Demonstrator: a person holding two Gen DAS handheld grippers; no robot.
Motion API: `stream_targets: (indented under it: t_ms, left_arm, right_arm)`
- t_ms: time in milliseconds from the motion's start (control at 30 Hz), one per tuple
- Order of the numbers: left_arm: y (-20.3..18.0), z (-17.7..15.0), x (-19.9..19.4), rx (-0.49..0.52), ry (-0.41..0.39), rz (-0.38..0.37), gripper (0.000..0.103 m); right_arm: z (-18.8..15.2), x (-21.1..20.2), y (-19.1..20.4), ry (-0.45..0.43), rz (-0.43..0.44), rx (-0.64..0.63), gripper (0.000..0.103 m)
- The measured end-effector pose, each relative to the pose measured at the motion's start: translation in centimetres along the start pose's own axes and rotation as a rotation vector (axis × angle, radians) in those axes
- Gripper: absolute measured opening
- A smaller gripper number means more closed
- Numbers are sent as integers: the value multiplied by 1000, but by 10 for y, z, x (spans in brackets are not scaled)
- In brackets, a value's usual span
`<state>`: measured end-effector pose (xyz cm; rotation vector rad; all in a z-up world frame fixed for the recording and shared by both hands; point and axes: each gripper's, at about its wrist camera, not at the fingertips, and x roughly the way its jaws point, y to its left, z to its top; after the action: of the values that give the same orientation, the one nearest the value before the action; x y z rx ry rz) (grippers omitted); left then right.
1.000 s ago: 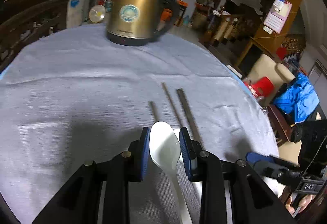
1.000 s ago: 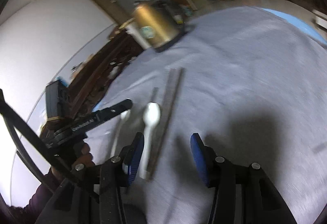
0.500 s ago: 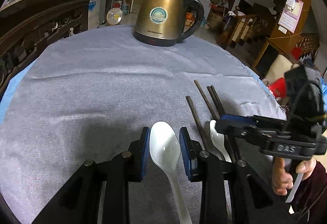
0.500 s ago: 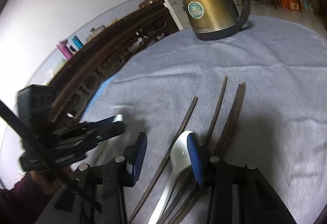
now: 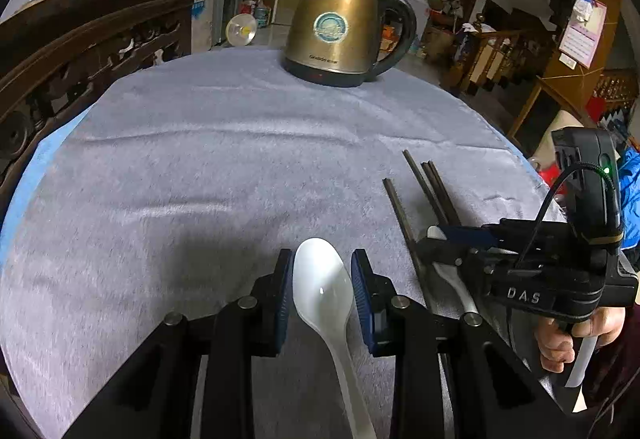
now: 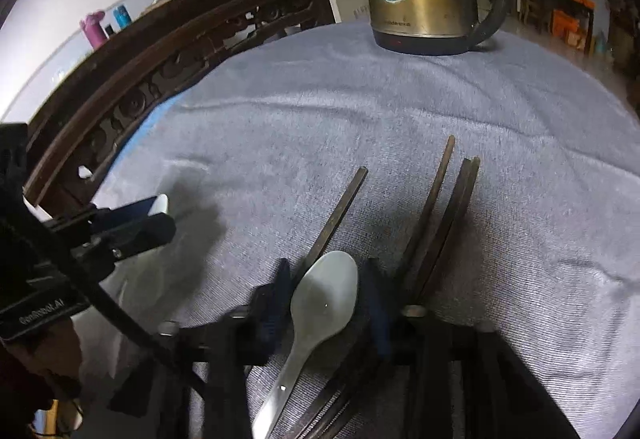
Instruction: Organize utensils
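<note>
My left gripper (image 5: 322, 289) is shut on a white spoon (image 5: 324, 287), its bowl between the blue pads, above the grey tablecloth (image 5: 224, 167). My right gripper (image 6: 326, 303) has closed around a second white spoon (image 6: 324, 303) that lies among several dark chopsticks (image 6: 444, 199). In the left wrist view the right gripper (image 5: 448, 239) sits over the chopsticks (image 5: 424, 191) at the right. In the right wrist view the left gripper (image 6: 156, 215) shows at the left with its spoon tip.
A brass electric kettle (image 5: 344, 27) stands at the far side of the round table. A carved dark wooden bench (image 5: 80, 51) runs along the left. The table's right edge (image 5: 520, 163) drops to chairs and clutter.
The right gripper moved left onto the chopsticks and second spoon and closed its jaws on that spoon. The left gripper kept its spoon while its view swung left.
</note>
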<state>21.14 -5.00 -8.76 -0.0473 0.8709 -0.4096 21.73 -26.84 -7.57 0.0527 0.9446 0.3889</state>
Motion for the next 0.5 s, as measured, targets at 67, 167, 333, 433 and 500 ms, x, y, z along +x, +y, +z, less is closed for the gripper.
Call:
stream_targets:
  t_ms: [67, 167, 333, 433, 500]
  left_arm:
    - [2, -2, -5, -5, -7, 17, 30]
    - [8, -6, -18, -42, -27, 29, 30]
    - [15, -14, -45, -118, -70, 55, 30]
    - [16, -22, -69, -162, -125, 97, 30]
    - [17, -30, -88, -209, -178, 135, 30]
  right_arm:
    - [-1, -2, -2, -7, -16, 11, 30]
    - [-3, -10, -6, -47, -8, 54, 30]
    - [-18, -49, -34, -183, 37, 236, 30]
    - [-38, -79, -54, -270, 45, 358, 30]
    - [-57, -105, -64, -338, 29, 432, 30]
